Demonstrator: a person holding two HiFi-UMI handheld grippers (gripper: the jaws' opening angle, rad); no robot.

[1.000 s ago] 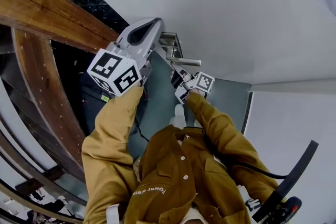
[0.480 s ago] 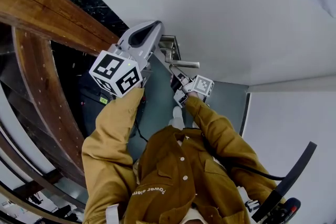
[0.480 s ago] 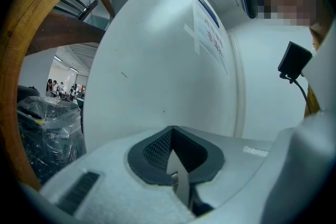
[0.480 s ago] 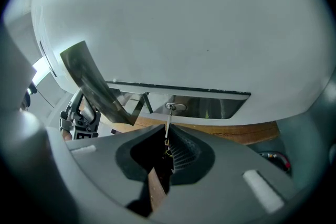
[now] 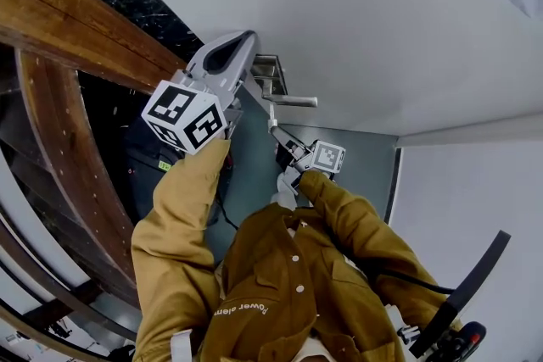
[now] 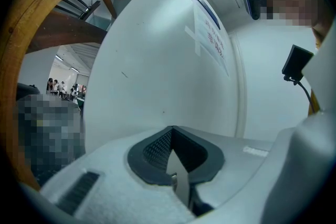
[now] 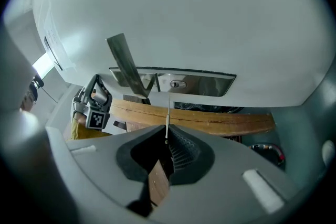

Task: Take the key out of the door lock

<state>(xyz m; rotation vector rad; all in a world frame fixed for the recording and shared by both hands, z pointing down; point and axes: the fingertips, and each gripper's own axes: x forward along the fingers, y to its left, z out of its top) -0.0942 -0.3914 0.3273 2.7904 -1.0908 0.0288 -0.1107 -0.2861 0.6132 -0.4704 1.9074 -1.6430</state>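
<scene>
The key [image 7: 168, 113], a thin silver blade seen edge-on, sticks out from between the pads of my right gripper [image 7: 167, 136], whose jaws are closing on it. The key's tip hangs clear of the keyhole [image 7: 177, 84] in the metal lock plate [image 7: 210, 84]; the lever handle [image 7: 126, 65] is to the left. In the head view the right gripper [image 5: 277, 133] holds the key [image 5: 272, 118] just below the handle [image 5: 290, 100]. My left gripper [image 5: 249, 40] is raised beside the lock plate [image 5: 270, 70], against the white door. Its jaws [image 6: 174, 131] are together with nothing in them.
The white door [image 5: 382, 21] fills the upper head view. A thick wooden beam [image 5: 76, 25] and curved wooden rails [image 5: 51, 148] stand to the left. The grey floor [image 5: 254, 153] lies below. A black curved bar [image 5: 475, 280] is at lower right. A wooden edge [image 7: 210, 119] runs under the lock.
My right gripper has drawn back from the lock plate and moved lower in the head view, taking the key with it. The left gripper has stayed by the door.
</scene>
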